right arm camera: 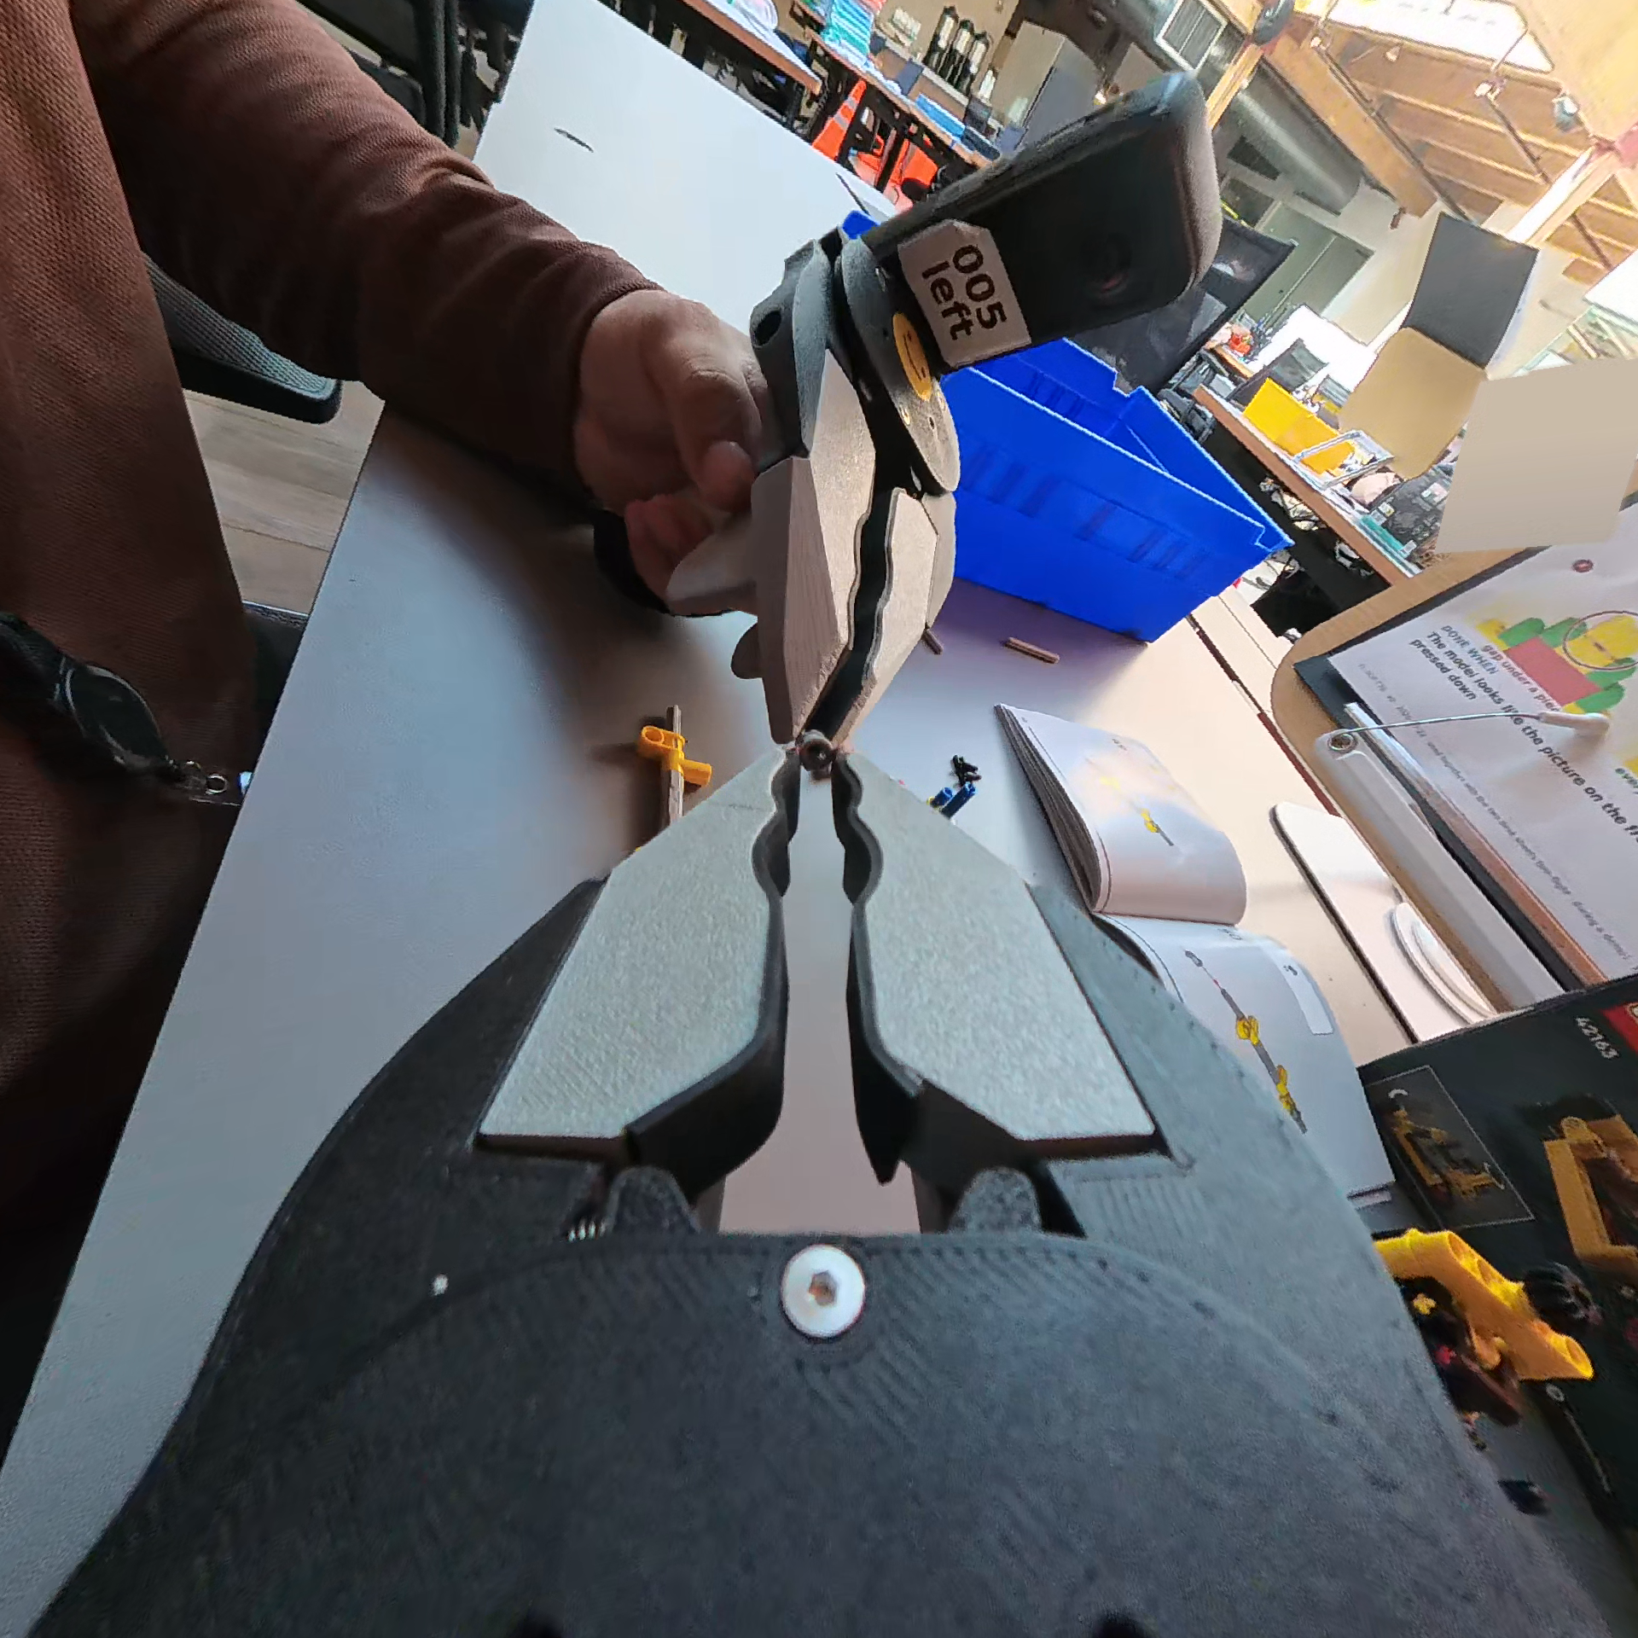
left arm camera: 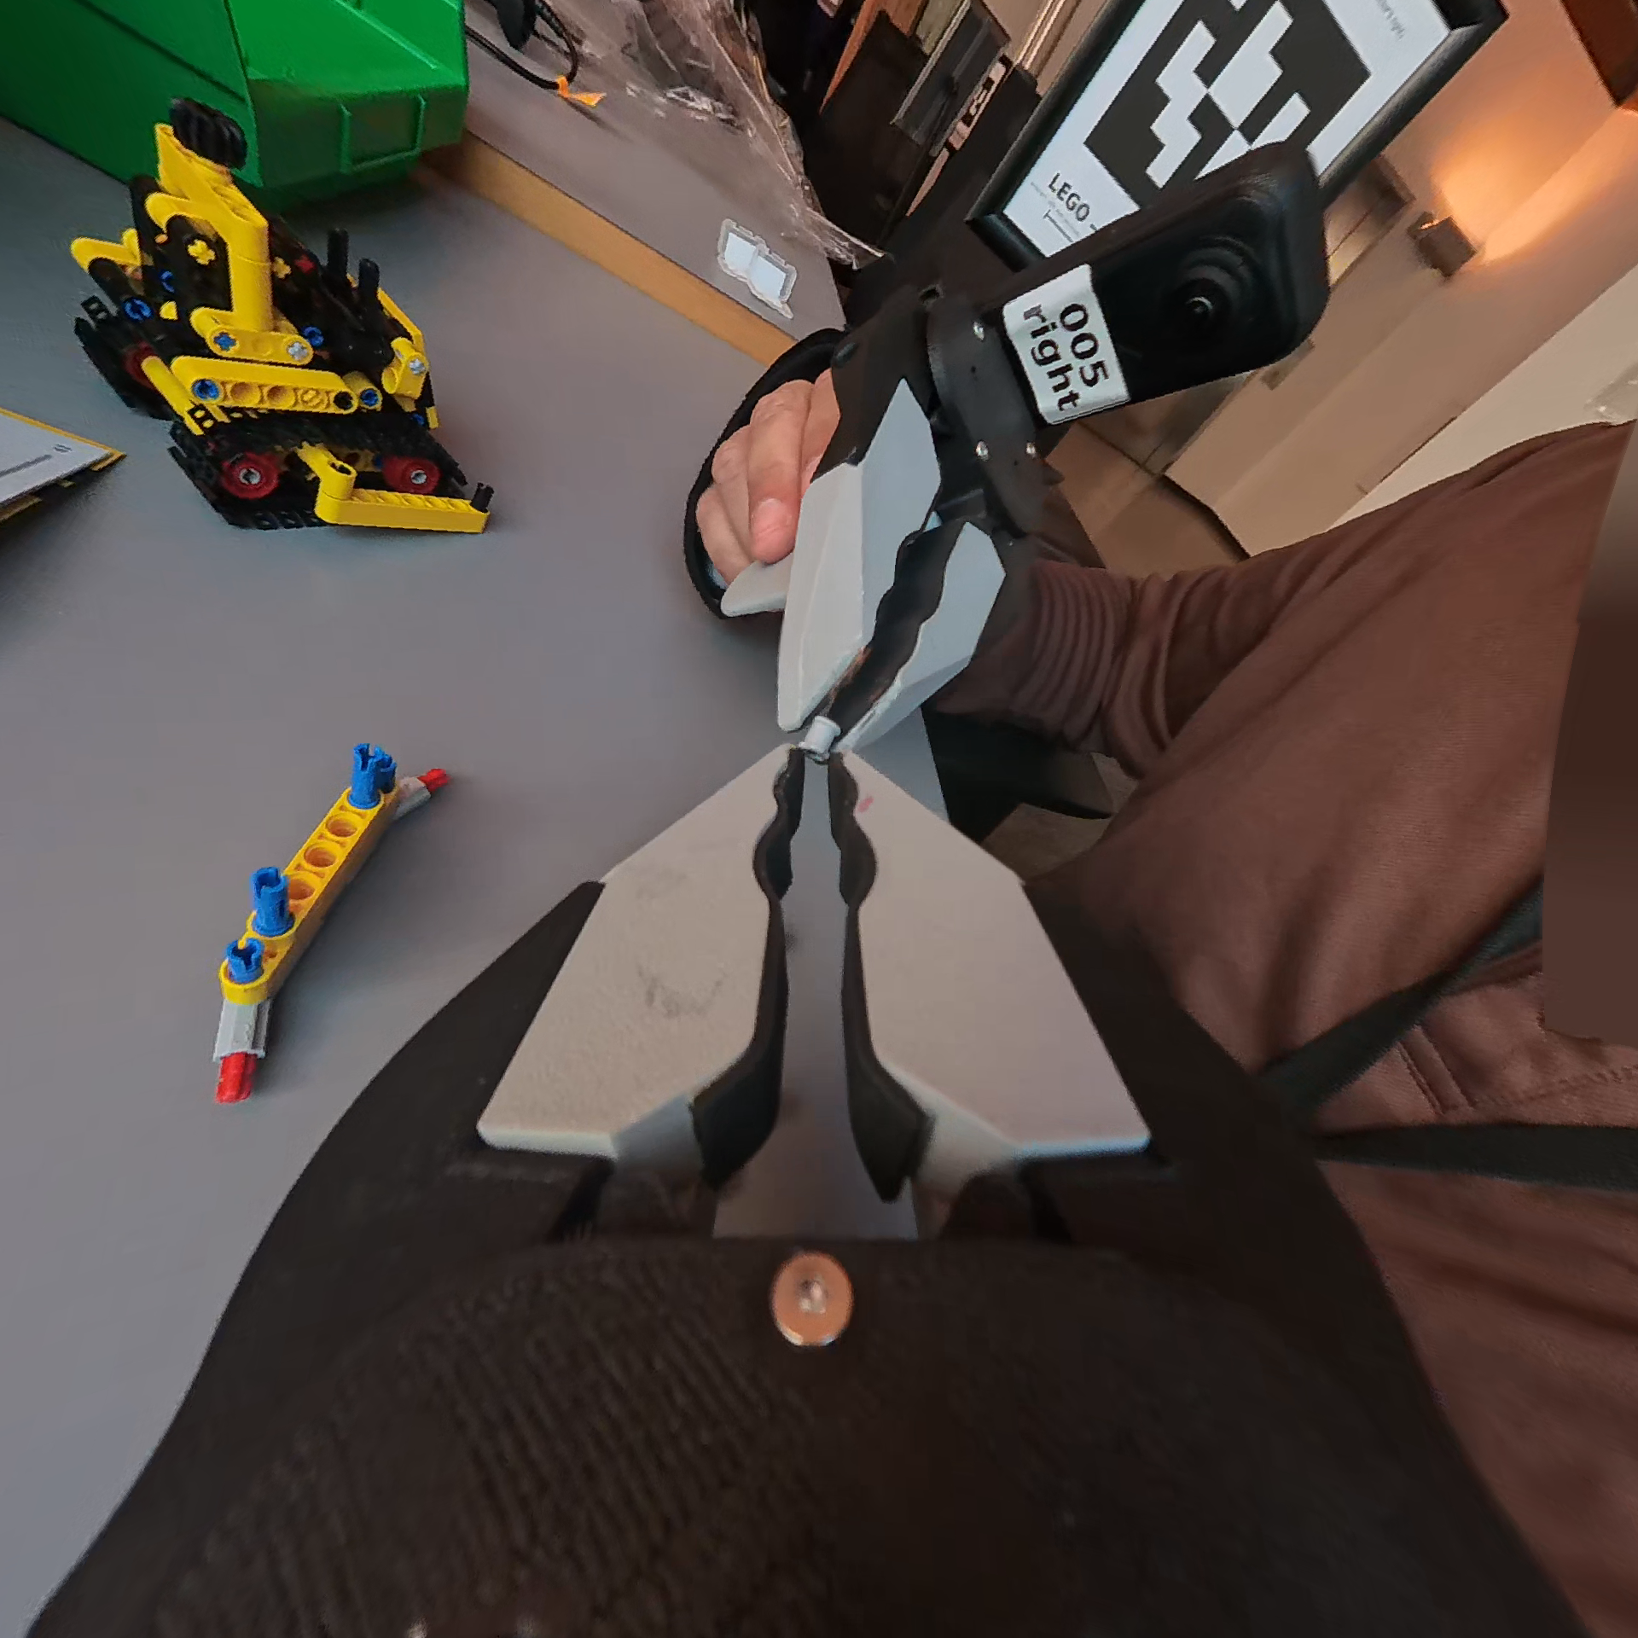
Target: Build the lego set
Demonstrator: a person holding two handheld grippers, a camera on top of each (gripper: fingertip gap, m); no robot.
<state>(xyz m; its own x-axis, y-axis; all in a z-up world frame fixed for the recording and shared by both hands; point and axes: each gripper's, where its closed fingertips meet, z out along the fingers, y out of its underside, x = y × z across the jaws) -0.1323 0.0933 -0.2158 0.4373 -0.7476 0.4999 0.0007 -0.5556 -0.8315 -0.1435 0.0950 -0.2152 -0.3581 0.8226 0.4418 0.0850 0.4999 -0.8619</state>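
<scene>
My left gripper (left arm camera: 811, 760) and right gripper (right arm camera: 812, 764) meet tip to tip above the grey table (left arm camera: 549, 620). A small grey pin (left arm camera: 820, 736) sticks out of the right gripper's (left arm camera: 829, 722) shut tips, and its other end sits between my left fingertips. In the right wrist view the piece (right arm camera: 815, 753) looks dark between both pairs of tips, with the left gripper (right arm camera: 811, 737) coming from above. A yellow-and-black bulldozer model (left arm camera: 257, 354) stands at far left. A yellow beam with blue pins (left arm camera: 306, 886) lies on the table.
A green bin (left arm camera: 310, 80) stands behind the model. A blue bin (right arm camera: 1108, 496), an open instruction booklet (right arm camera: 1126, 824), a yellow connector on an axle (right arm camera: 674, 753), small loose pieces (right arm camera: 957, 780), the set's box (right arm camera: 1507, 1197) and a clipboard (right arm camera: 1524, 709) lie around. Both grippers' tips are close together, under 4 cm apart. From the right gripper's tips to the yellow-and-black bulldozer model (left arm camera: 257, 354) is close to 15 centimetres.
</scene>
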